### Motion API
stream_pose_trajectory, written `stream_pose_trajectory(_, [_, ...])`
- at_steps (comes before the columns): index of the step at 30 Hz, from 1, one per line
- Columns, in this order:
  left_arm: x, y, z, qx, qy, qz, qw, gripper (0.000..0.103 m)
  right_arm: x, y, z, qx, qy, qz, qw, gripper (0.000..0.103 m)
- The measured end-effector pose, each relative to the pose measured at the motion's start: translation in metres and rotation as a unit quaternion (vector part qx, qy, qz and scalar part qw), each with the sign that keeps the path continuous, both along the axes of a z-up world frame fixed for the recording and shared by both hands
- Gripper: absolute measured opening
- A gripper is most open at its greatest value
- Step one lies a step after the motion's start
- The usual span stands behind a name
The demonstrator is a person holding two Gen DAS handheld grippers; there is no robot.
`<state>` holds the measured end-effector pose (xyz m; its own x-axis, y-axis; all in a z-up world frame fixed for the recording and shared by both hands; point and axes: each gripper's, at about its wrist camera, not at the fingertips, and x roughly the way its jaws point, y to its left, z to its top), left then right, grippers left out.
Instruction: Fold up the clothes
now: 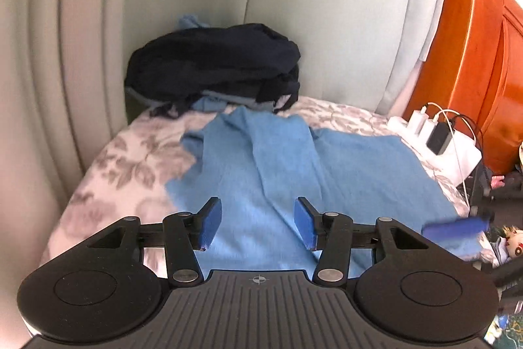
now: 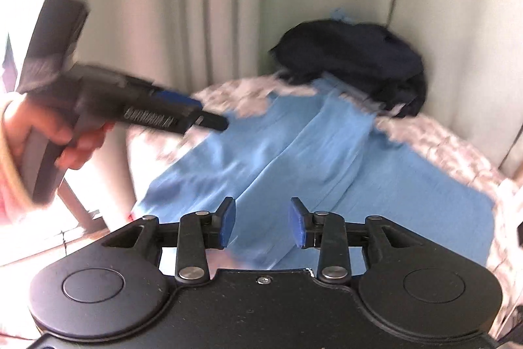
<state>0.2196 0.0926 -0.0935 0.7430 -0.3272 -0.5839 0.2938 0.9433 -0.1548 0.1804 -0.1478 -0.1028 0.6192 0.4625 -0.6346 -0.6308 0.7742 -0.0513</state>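
Both grippers, left point(image 1: 257, 223) and right point(image 2: 262, 222), are hovering with jaws apart, gripping nothing. Below them a light blue garment point(image 1: 278, 172) is lying spread and creased across the floral bed point(image 1: 124, 159), its top reaching the dark clothes pile point(image 1: 215, 64) at the far edge.

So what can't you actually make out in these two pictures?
- Blue garment: near edge hidden behind the left gripper body, left wrist view.
- Dark clothes pile: number of items unclear, bunched together.
- Left gripper in the right wrist view: motion-blurred.
- Chargers: too small.
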Motion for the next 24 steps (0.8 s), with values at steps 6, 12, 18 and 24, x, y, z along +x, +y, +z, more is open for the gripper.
stream_pose_trajectory(6, [-0.017,0.008,0.008,-0.001,-0.006,0.011,0.9999,0.046,-0.024,0.021,-0.024,-0.024,0.036,0.026,0.999,0.030])
stream_pose_trajectory(12, [-0.031,0.012,0.015,0.007,-0.018,0.016,0.9997,0.046,-0.016,0.037,-0.044,-0.021,0.079,0.028,0.996,0.030])
stream_pose_trajectory(18, [-0.032,0.015,0.019,0.013,-0.028,0.023,0.9993,0.049,-0.009,0.043,-0.055,-0.017,0.101,0.022,0.994,0.030])
stream_pose_trajectory(24, [-0.030,0.017,0.015,0.015,-0.027,0.021,0.9993,0.050,-0.004,0.047,-0.065,-0.010,0.124,0.023,0.992,0.028])
